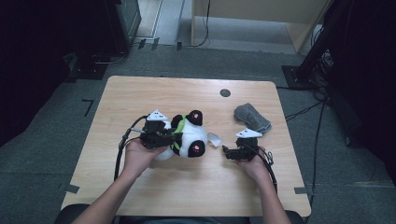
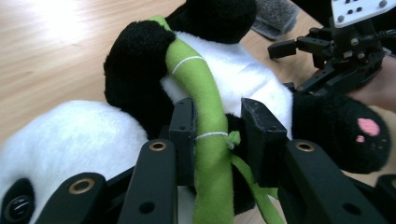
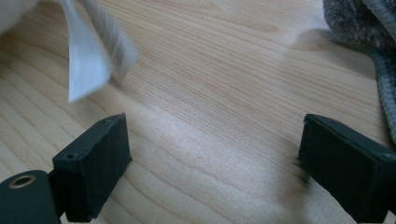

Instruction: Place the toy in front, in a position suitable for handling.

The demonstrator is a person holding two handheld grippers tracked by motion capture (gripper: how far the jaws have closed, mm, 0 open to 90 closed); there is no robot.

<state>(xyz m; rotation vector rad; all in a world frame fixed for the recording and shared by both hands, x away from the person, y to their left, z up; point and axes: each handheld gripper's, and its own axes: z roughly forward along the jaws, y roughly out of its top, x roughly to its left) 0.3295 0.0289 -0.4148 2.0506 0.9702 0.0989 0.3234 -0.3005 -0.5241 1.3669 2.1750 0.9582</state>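
Gripping a plush panda's green bamboo stalk at the table's centre, with the other gripper idle beside it.

Going left to right in the high view: the left gripper lies at about nine o'clock of the plush panda, its jaws clamped on the green bamboo stalk that runs across the toy's black-and-white body; a pink paw pad shows at three o'clock; the white tag sticks out of the panda towards the right gripper, and any writing on it is too blurred to read; that gripper's jaws stand wide apart over the bare wooden table, holding nothing; the grey sock lies at one o'clock of it.
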